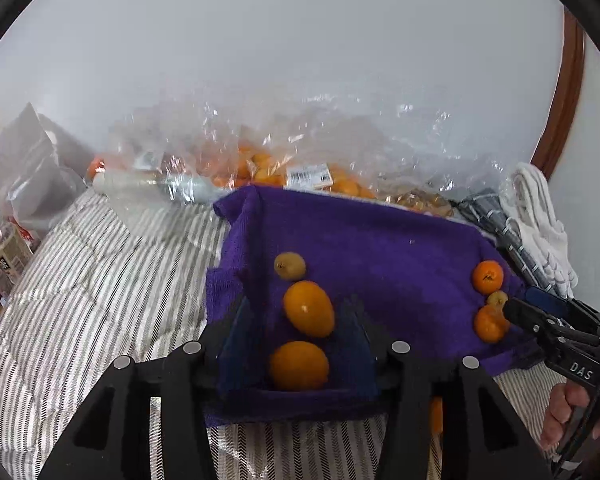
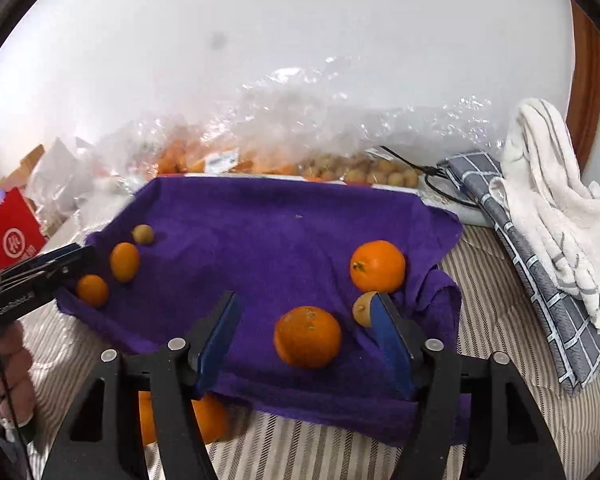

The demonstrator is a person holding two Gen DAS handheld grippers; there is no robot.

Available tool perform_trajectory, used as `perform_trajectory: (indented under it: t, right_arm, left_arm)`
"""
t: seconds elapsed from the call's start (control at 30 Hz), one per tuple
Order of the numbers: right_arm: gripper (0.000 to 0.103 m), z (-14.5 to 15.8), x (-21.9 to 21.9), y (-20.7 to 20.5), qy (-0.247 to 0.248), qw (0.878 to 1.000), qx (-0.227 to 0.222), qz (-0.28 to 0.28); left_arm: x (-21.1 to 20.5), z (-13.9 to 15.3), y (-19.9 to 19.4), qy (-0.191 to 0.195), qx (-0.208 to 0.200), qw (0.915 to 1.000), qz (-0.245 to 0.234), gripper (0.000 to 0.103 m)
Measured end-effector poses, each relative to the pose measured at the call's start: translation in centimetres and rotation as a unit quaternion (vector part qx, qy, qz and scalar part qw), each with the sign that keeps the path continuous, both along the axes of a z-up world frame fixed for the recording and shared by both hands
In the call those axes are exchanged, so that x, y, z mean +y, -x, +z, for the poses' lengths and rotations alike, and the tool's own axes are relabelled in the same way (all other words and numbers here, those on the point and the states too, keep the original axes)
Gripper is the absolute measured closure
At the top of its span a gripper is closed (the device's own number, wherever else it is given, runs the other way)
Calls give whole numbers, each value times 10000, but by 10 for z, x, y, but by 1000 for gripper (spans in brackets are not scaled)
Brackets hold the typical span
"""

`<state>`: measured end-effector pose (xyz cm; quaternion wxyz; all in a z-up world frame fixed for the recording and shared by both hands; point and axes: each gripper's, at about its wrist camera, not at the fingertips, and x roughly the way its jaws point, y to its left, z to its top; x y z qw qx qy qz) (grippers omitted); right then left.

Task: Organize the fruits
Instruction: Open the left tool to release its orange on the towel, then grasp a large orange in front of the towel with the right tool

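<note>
Left wrist view: the left gripper (image 1: 298, 336) has its fingers spread wide over the purple towel (image 1: 380, 240), an orange (image 1: 299, 365) lying loose between them. Right wrist view: the right gripper (image 2: 306, 316) is likewise wide open around a mandarin (image 2: 307, 337), its right finger touching a small yellowish fruit (image 2: 362, 309).

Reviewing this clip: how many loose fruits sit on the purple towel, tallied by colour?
Orange fruits: 4 – left pair, right pair
Small yellow-brown fruits: 2 – left one, right one
Total: 6 on the purple towel
Bagged fruit behind and the orange fruit off the towel's front edge are not counted.
</note>
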<state>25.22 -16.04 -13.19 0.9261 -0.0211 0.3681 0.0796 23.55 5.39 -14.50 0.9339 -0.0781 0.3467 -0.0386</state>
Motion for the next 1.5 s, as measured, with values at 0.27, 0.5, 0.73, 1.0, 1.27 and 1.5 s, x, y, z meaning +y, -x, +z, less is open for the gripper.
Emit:
perform_trajectory:
  t: [0.27, 0.5, 0.73, 1.0, 1.27, 1.5]
  right_arm:
    - [37, 14, 4, 18, 27, 9998, -84, -153]
    - [37, 5, 16, 57, 2, 9998, 192, 54]
    - [52, -15, 32, 65, -257, 9977, 532, 347]
    - [53, -35, 35, 44, -718, 9920, 938, 444]
    - [66, -34, 16, 49, -944, 9902, 974, 335]
    - [65, -35, -3, 73, -4, 9976, 671, 180]
  left_arm:
    - [7, 10, 11, 89, -319, 9994, 99, 57]
    - [23, 7, 14, 552, -262, 9979, 216, 57]
    - [34, 3, 33, 746, -102, 9966, 345, 57]
    - [46, -10, 73, 688, 98, 9971, 313, 57]
    - [38, -15, 72, 402, 248, 9986, 234, 57]
    - [24, -25, 67, -125, 632, 9977, 206, 57]
